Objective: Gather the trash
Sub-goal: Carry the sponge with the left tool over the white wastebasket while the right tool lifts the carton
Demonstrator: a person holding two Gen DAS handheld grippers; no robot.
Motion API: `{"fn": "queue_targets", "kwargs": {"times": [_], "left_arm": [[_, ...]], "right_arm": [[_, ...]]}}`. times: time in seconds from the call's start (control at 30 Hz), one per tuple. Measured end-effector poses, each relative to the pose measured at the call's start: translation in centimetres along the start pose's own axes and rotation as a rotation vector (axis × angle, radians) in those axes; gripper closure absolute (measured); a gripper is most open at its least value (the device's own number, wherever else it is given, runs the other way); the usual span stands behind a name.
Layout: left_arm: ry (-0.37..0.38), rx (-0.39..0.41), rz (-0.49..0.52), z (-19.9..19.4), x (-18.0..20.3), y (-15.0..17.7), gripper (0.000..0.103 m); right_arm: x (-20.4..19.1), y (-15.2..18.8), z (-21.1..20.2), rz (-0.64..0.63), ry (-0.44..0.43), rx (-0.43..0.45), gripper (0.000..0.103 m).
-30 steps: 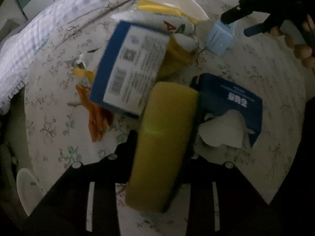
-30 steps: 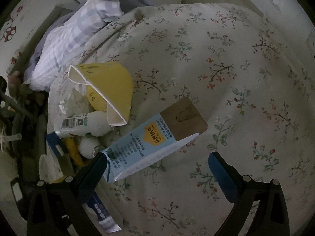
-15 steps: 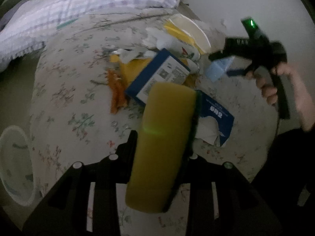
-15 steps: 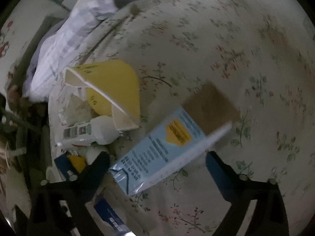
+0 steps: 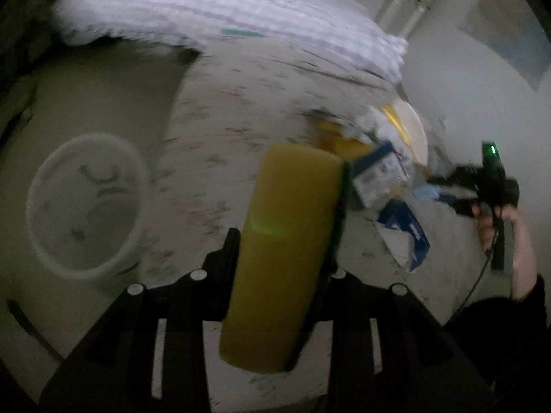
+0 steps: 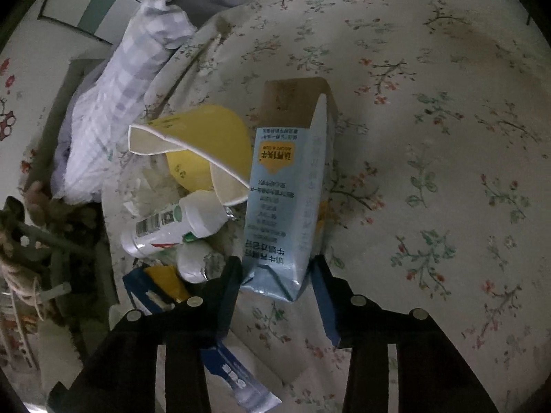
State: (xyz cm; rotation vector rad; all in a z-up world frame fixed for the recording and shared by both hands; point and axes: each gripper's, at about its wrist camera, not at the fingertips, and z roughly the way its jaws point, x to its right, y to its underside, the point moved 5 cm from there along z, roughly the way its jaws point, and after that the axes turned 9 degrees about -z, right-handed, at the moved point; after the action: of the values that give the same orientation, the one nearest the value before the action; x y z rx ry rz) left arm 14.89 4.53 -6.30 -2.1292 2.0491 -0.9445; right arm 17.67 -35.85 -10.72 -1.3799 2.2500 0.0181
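Observation:
My left gripper (image 5: pixel 286 254) is shut on a yellow sponge (image 5: pixel 286 251) with a green edge, held above the bed. A white bin (image 5: pixel 86 203) stands on the floor at the left. My right gripper (image 6: pixel 275 268) has closed on a light blue carton (image 6: pixel 289 199) that lies on the floral bedspread (image 6: pixel 430 137); it also shows in the left wrist view (image 5: pixel 482 186). A trash pile lies beside it: a yellow paper cup (image 6: pixel 203 144), a white bottle (image 6: pixel 172 223), a blue box (image 5: pixel 406 230).
A checked pillow (image 6: pixel 120 96) lies at the head of the bed; it also shows in the left wrist view (image 5: pixel 224 10). A blue wrapper (image 6: pixel 237 382) lies under my right gripper. The wall (image 5: pixel 465 51) is behind the bed.
My left gripper has lifted the sponge away from the pile and swung left, bringing the bin into view. My right gripper has closed on the carton, which has turned end-on.

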Motion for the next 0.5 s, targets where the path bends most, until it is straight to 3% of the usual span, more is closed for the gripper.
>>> {"fn": "queue_targets", "kwargs": {"times": [0.1,0.27,0.37,0.5], "left_arm": [[-0.016,0.010,-0.051,-1.0,-2.7,0.4,0.069],[-0.026,0.034,-0.113,-2.9,-6.4,0.7,0.069],[-0.013,0.056,-0.180,-4.1,-8.6,0.3,0.069],[0.005,0.106,-0.240,-5.5,-10.4,-0.4,0.069]], "right_arm": [[0.4,0.6,-0.3,-0.034,0.097,-0.003,0.066],[0.8,1.3,-0.4,-0.032,0.110,0.003,0.066],[-0.1,1.8,-1.5,-0.040,0.145,0.045,0.066],[-2.9,2.1,-5.0,-0.095,0.158,0.170,0.066]]}}
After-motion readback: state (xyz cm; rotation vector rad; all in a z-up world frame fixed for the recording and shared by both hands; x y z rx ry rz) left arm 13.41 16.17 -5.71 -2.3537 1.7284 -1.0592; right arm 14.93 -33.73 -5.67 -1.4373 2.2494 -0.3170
